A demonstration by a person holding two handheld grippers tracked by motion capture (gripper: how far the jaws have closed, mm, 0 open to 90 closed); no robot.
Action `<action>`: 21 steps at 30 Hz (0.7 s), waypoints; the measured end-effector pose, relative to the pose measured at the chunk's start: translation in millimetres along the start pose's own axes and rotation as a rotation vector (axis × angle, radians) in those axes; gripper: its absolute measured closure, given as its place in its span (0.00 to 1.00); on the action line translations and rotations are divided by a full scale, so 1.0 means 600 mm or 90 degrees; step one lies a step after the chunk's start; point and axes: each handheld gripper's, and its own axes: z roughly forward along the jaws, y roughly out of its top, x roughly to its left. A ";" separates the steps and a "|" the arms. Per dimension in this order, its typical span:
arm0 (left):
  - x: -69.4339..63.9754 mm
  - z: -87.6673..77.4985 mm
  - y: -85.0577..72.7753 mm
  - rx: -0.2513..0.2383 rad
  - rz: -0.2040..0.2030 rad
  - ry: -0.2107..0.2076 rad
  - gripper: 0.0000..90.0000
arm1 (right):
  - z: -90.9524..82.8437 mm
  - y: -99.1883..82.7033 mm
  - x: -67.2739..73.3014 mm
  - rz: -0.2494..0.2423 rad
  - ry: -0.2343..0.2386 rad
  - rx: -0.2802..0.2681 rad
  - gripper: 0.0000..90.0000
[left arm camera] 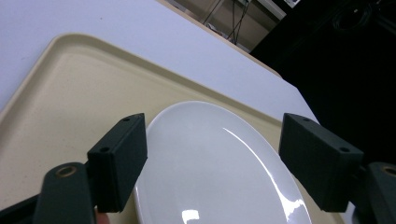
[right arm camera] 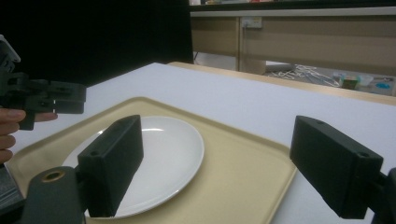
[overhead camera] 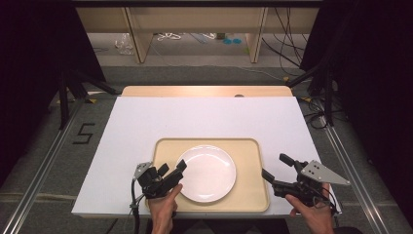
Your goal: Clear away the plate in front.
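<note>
Left hand-held gripper (overhead camera: 174,170) wide, over plate (overhead camera: 207,173) rim; right hand-held gripper (overhead camera: 275,168) wide, empty, beside tray (overhead camera: 258,195).

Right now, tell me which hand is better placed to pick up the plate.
Left. The left gripper hangs open right at the plate rim, its fingers either side of the plate. The right gripper, also open, sits off the tray edge, apart from the plate.

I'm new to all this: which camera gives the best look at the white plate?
The high view: the whole round plate lies unobstructed on the tray. The left gripper view cuts off its near edge, and the right gripper view hides part behind a jaw.
</note>
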 end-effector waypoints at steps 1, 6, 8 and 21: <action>-0.001 -0.001 0.001 -0.004 0.011 -0.003 0.22 | 0.000 0.000 0.000 0.000 0.000 0.000 0.20; -0.010 -0.007 0.009 -0.012 0.059 -0.025 0.17 | 0.001 0.000 0.000 0.002 0.002 0.002 0.20; -0.012 -0.008 0.011 -0.009 0.070 -0.037 0.17 | 0.000 0.000 0.000 -0.002 -0.001 0.009 0.20; -0.019 -0.024 0.015 -0.034 0.158 -0.062 0.17 | 0.002 -0.001 0.001 0.002 0.003 0.009 0.19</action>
